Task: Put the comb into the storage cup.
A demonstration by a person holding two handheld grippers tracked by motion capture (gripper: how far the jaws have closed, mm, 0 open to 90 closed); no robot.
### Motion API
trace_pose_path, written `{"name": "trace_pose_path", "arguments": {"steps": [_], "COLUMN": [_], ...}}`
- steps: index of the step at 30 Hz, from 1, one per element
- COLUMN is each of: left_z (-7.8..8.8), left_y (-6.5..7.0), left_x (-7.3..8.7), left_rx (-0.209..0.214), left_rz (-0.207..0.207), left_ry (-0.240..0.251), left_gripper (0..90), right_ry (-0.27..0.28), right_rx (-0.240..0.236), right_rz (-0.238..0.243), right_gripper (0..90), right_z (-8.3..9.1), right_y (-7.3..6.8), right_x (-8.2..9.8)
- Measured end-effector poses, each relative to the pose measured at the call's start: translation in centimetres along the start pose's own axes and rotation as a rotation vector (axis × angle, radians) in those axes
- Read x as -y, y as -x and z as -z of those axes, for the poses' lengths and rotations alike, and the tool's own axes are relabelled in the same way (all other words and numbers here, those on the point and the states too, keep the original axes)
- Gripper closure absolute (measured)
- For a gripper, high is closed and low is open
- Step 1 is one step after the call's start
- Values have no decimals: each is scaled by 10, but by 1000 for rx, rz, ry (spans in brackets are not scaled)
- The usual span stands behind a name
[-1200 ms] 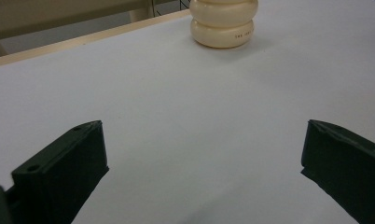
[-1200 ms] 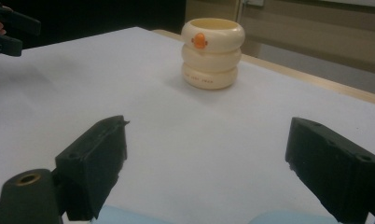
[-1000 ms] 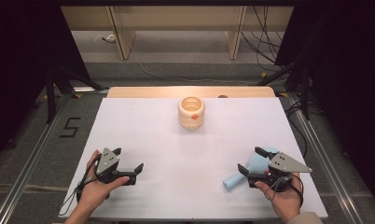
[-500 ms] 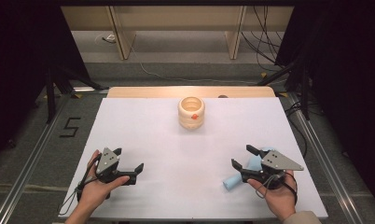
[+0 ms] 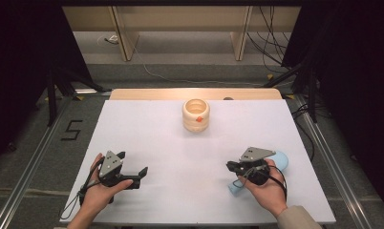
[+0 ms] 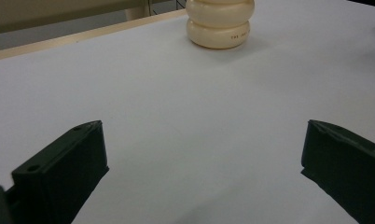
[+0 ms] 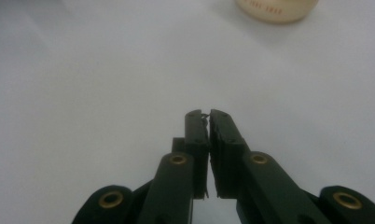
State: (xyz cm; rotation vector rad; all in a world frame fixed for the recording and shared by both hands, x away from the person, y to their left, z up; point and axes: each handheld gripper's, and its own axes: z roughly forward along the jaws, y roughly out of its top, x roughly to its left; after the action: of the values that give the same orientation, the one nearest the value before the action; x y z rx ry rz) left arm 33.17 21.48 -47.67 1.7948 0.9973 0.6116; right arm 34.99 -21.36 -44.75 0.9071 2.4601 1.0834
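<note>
On the lower ring of the cream ribbed jar point(image 6: 220, 22) the left gripper view shows a line of small dark print that begins "THE"; the rest is too small to read, and the right gripper view catches the same print on the jar point(image 7: 276, 10) only as a blur. A black "5" point(image 5: 71, 130) is marked on the grey floor left of the table. The jar point(image 5: 196, 115) stands upright at the far middle of the white table point(image 5: 180, 143), mouth up, with a small orange mark on its near side. The pale blue object point(image 5: 241, 185) lies on its side at the near right, beneath and beside the right hand point(image 5: 266, 188); its long axis runs from a narrow end at the near left, toward the person, up to a rounded wide end point(image 5: 281, 160) at the far right, which shows past the gripper's grey plate. The right gripper point(image 5: 230, 166) points left across the table; its jaws have just been closing and now meet with nothing between them, pads clenched together over bare table in its own view point(image 7: 208, 122). The blue object sits beside it, not gripped. The left gripper point(image 5: 141, 172) rests at the near left, jaws released and wide apart.
</note>
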Motion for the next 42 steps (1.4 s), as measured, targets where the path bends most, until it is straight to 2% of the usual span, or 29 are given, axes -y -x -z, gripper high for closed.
{"name": "trace_pose_path", "arguments": {"steps": [3,10,18,21,30,42], "left_z": [0,0,-1,-1,-1,-1], "left_y": [0,0,0,0,1,0], "left_x": [0,0,0,0,0,0], "left_rx": [3,2,1,4,5,7], "left_rz": [1,1,-1,0,-1,-4], "left_ry": [-3,0,-2,-3,-4,-8], "left_gripper": [0,0,0,0,0,0], "right_ry": [-72,-131,-223,-244,-284,-345], "right_rx": [-3,25,13,2,4,-15], "right_rz": [-24,-73,-88,-64,-91,-103], "right_gripper": [893,900,900,900,900,900], "right_z": [-5,-6,-16,-19,-24,-32], "right_y": [1,8,5,4,12,9], "right_x": [1,-1,-1,-4,-13,-14]}}
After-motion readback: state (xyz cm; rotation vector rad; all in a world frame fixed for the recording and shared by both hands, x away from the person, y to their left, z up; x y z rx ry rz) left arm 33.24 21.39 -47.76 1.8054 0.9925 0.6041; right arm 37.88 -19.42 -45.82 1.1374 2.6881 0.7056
